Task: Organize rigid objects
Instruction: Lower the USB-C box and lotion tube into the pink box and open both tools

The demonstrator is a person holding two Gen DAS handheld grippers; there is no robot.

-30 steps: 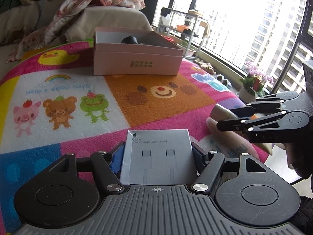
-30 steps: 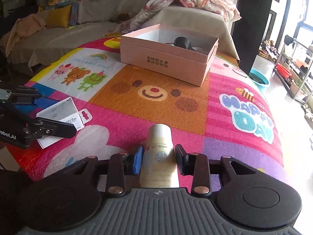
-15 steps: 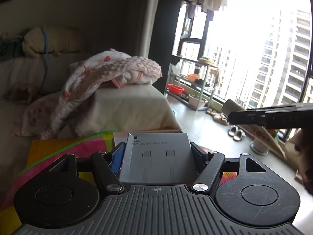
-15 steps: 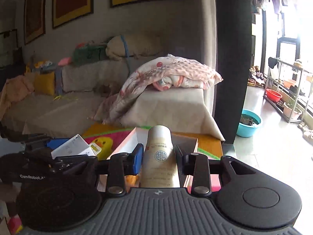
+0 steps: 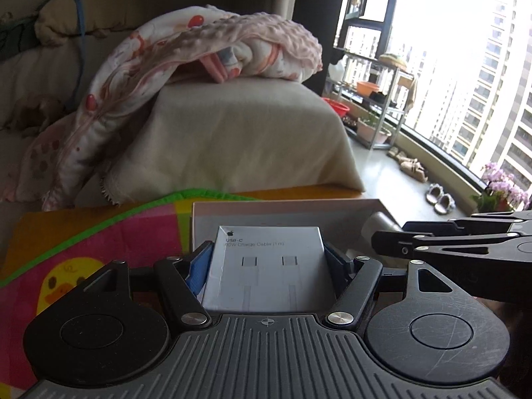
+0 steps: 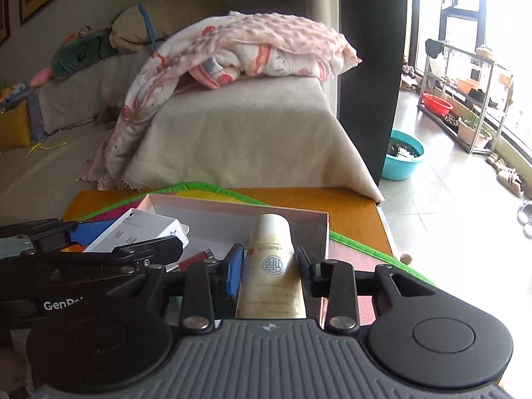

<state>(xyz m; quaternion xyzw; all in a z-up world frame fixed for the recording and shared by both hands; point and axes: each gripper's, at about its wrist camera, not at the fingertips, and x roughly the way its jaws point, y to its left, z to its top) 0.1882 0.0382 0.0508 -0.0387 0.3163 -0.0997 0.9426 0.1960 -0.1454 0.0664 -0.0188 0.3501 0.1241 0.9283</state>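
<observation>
USB-C charge cable box [image 5: 266, 266] sits clamped flat between the blue pads of our left hand-held gripper [image 5: 267, 261], jaws spread wide on its two long edges, label up, long axis running straight ahead along the fingers. Cream bottle [image 6: 273, 266] is pinched in our right hand-held gripper [image 6: 270, 267], jaws narrow on its body, cap end pointing forward, long axis also along the fingers.

Key relation: the pink open box [image 6: 232, 211] lies directly ahead of and below both hand-held grippers, on the colourful play mat [image 5: 83, 249] that covers the counter [image 6: 352, 212]. In the left wrist view the cable box's front edge overlaps the pink box's interior, far wall [image 5: 286, 209] just beyond it. In the right wrist view the bottle's cap reaches over the interior toward the far right corner.

Left carries its load over the box's left part, right over the right part; the two grippers are side by side, close. We judge both about equally near, so the drop calls for lowering and opening, hardly any more travel forward. A red-brown item [image 6: 194, 259] already lies inside, partly hidden, between the two loads. Risk, we reckon: the bottle rolling once let go.
</observation>
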